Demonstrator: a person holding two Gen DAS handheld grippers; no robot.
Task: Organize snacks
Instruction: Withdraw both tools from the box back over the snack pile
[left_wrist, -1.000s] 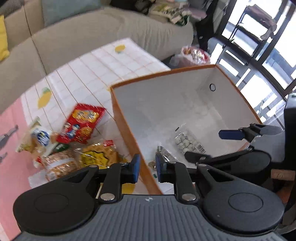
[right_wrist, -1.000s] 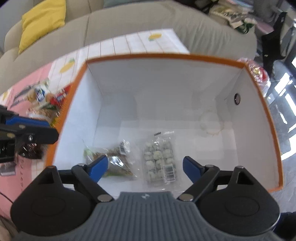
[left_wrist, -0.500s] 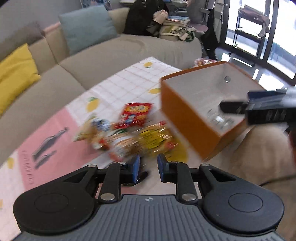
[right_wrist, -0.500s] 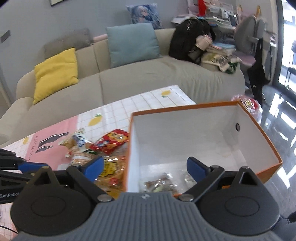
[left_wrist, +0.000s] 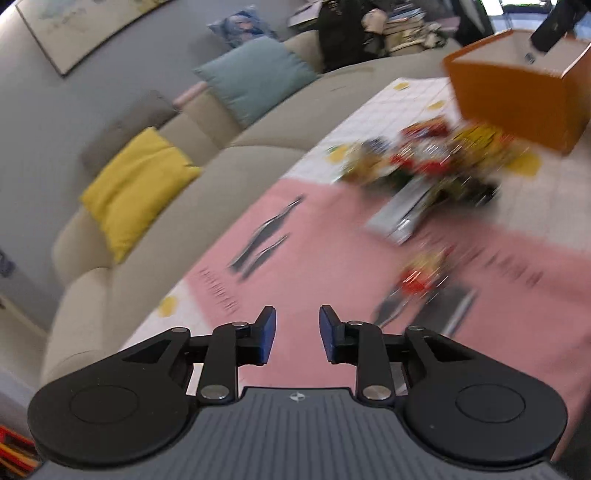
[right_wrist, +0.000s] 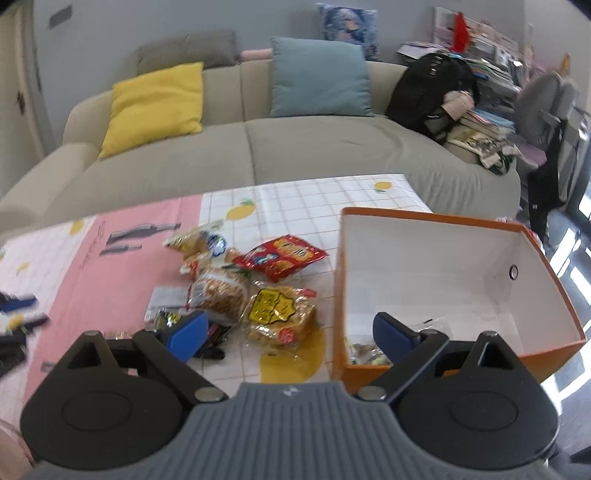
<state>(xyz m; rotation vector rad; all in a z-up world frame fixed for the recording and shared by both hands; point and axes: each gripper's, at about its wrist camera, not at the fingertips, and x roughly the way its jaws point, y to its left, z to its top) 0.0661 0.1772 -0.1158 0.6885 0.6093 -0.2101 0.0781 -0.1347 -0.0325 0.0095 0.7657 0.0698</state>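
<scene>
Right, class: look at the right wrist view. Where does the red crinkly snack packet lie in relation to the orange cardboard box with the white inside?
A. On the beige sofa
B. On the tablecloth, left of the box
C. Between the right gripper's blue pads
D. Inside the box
B: the red crinkly snack packet lies flat on the checked tablecloth, left of the orange cardboard box and apart from its wall.

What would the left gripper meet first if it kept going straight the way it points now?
Probably the bare pink tablecloth; nothing lies between the open left gripper and it. The blurred snack pile sits off to the right.
</scene>
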